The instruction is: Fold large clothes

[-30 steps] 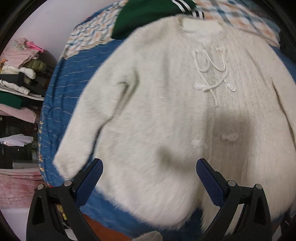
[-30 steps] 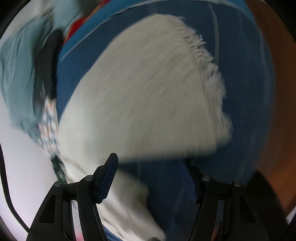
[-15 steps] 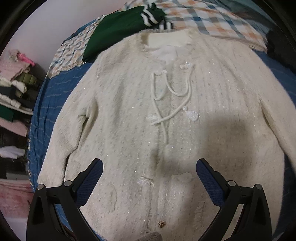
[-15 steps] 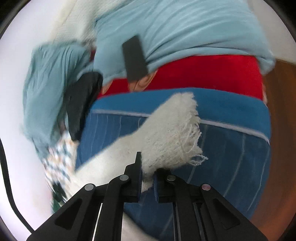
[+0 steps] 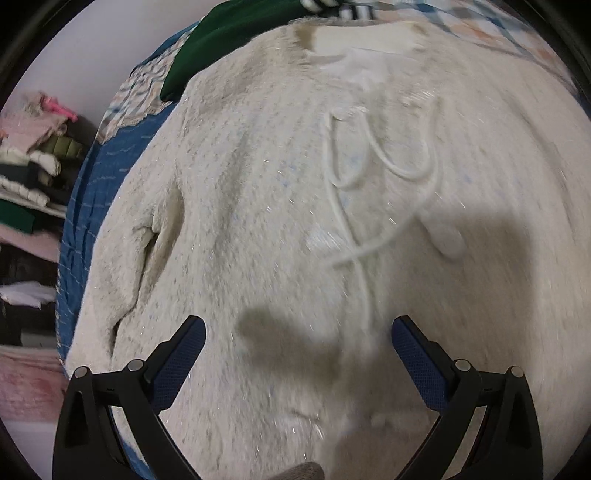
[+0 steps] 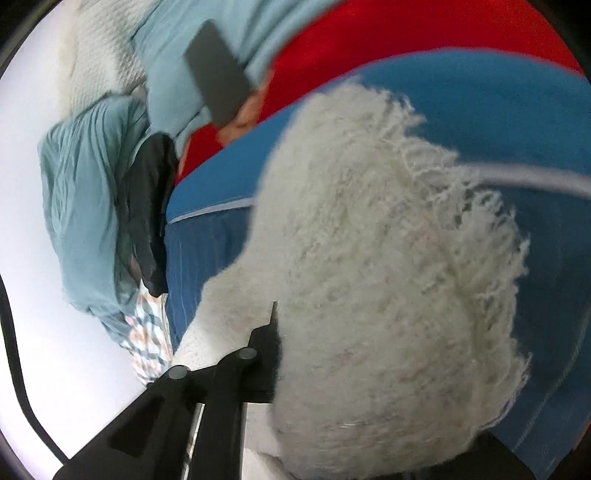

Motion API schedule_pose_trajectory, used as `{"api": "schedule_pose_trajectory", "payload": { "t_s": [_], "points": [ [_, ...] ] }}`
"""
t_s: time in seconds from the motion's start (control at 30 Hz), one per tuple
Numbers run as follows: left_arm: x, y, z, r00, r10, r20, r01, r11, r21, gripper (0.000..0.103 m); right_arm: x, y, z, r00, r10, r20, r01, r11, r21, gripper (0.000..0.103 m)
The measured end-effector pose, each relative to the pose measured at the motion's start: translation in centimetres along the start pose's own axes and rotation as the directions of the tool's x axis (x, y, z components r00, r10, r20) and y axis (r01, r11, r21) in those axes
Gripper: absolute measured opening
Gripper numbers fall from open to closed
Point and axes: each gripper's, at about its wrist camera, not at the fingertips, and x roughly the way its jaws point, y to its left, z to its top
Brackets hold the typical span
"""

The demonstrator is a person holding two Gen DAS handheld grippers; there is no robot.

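A fuzzy cream cardigan (image 5: 280,206) with a white tie cord (image 5: 354,206) lies spread face up on a blue striped bedspread (image 5: 85,199). My left gripper (image 5: 297,354) is open and empty, hovering low over the cardigan's chest. My right gripper (image 6: 291,332) is shut on the cardigan's fringed sleeve cuff (image 6: 388,266), which is lifted and drapes over the jaws, hiding the right finger. The sleeve fills most of the right wrist view.
A dark green garment (image 5: 236,33) and a plaid cloth (image 5: 136,96) lie past the collar. Stacked folded clothes (image 5: 26,177) sit at left. Light blue clothes (image 6: 85,206), a red cloth (image 6: 406,40) and a dark garment (image 6: 147,206) lie beyond the sleeve.
My right gripper closed on the sleeve cuff and has lifted it toward the camera. My left gripper moved lower and closer over the cardigan's front, staying open.
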Motion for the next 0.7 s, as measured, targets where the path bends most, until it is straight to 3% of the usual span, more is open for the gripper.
{"api": "schedule_pose_trajectory", "payload": {
  "t_s": [0.17,0.27,0.37,0.47,0.53,0.7],
  "points": [
    [-0.4,3.3,0.9,1.000,-0.030,0.002,0.030,0.996,-0.083,0.103,-3.2,9.8,-0.4,0.998,-0.012,0.064,0.027,0.969,-0.246,0.009],
    [-0.4,7.1,0.8,0.999,-0.045,-0.030,0.040,0.988,-0.147,0.103,-5.3,17.9,-3.4,0.996,0.028,0.079,0.008,0.908,-0.419,0.008],
    [-0.7,12.6,-0.2,0.998,-0.045,-0.043,0.034,0.972,-0.233,0.103,-5.1,26.8,-9.1,0.996,0.068,0.055,-0.023,0.808,-0.588,0.008],
    [-0.5,17.8,-1.9,0.997,-0.036,-0.069,0.012,0.948,-0.317,0.103,-2.8,35.1,-17.9,0.996,0.087,-0.023,-0.074,0.642,-0.763,0.008],
    [-0.1,21.4,-3.7,0.995,-0.025,-0.093,-0.012,0.923,-0.384,0.103,-0.3,38.0,-24.5,0.995,0.056,-0.087,-0.104,0.531,-0.841,0.008],
    [2.2,29.4,-10.1,0.983,-0.021,-0.184,-0.085,0.830,-0.551,0.102,8.3,39.1,-43.2,0.977,-0.110,-0.185,-0.161,0.195,-0.967,0.008]
  ]
}}
